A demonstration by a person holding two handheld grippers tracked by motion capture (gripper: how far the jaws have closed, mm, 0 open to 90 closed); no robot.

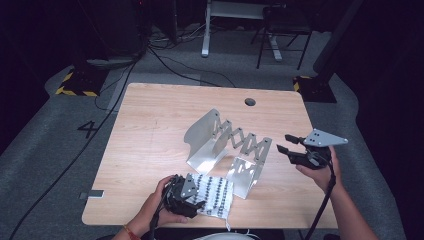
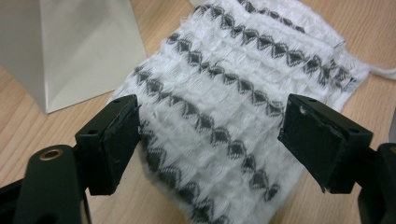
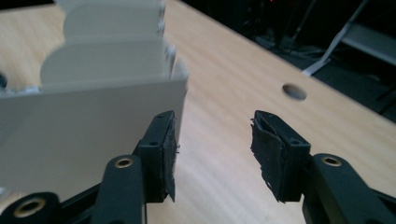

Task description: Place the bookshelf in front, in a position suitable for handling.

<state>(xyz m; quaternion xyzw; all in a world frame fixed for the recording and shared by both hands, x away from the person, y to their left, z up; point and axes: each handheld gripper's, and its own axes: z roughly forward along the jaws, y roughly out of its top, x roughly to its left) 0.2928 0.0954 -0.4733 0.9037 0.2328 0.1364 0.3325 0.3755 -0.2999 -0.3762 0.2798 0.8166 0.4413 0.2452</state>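
White woven cloth (image 1: 216, 196), patterned with dark diamond rows, lies flat at the near edge of the wooden table (image 1: 150, 130), just in front of the expandable metal rack (image 1: 227, 147). I take the job in hand to be getting this cloth onto or into that rack, and I judge it barely begun.

Findings on the grippers:
- My left gripper (image 1: 186, 196) sits over the cloth's left end. In the left gripper view its jaws stand apart, one to either side of the cloth (image 2: 233, 107), and neither pad presses on the fabric. I read this as a grasp being lined up, not a hold.
- My right gripper (image 1: 291, 146) hangs off the rack's right end, above the table. In the right gripper view its jaws are parted with only bare table between them; the rack's end plate (image 3: 88, 126) lies close against the outer side of one finger (image 3: 161, 154), outside the gap. I cannot tell whether it touches.

Findings on the work:
- Rack: standing, scissor links stretched out, both end plates upright on the table. It looks set in position.
- Cloth: not lifted, not draped, apparently folded or doubled into a neat rectangle with a loose thread at one corner.

Left to do, in my judgement: close the left jaws on the cloth's edge, raise it clear of the table, and carry it to the rack, with the right gripper free to steady the rack or take the other end.
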